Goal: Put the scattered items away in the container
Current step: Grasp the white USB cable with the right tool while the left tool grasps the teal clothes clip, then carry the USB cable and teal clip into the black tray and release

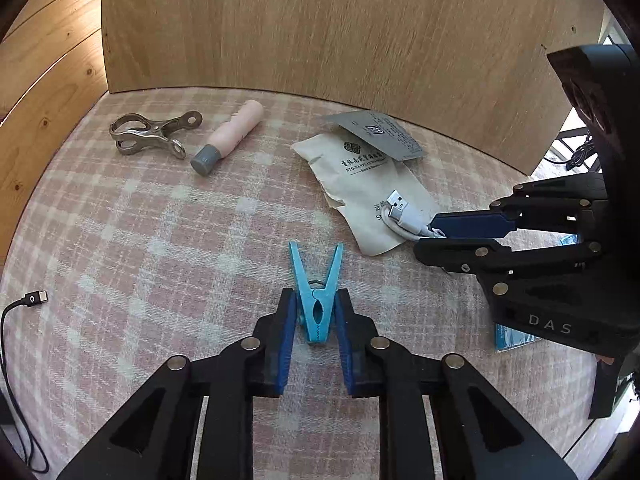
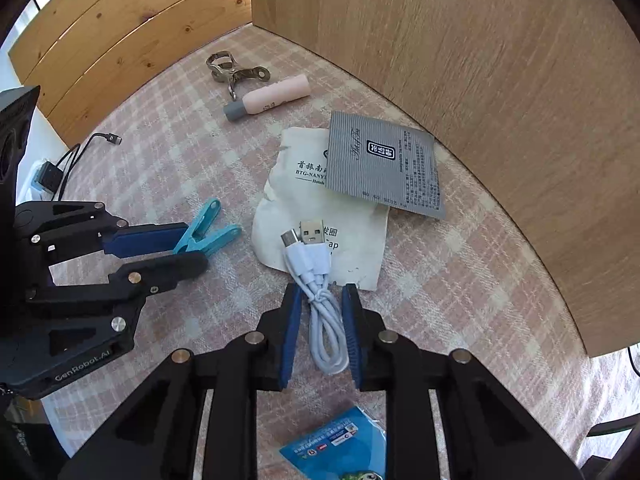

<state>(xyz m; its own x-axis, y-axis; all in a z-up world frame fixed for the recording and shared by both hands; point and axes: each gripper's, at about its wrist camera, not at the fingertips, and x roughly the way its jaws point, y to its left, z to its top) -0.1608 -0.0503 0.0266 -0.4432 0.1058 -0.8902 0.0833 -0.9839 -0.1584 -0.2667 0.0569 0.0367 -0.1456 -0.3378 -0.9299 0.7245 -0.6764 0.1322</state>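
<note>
On the near checked cloth we found the left gripper (image 1: 316,320) clamped on a light-blue plastic clothespin (image 1: 318,292), the right gripper (image 2: 322,320) pinching a coiled white USB cable (image 2: 320,300); we advised lifting both straight up.

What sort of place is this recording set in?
Probably a home or hotel-style room: a pink plaid cloth covers the surface, with wood panels behind. On it lie a cream hotel amenity pouch, a metal clip and a white USB cable.

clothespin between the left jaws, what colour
Light blue clothespin, clearest in the left wrist view.
</note>
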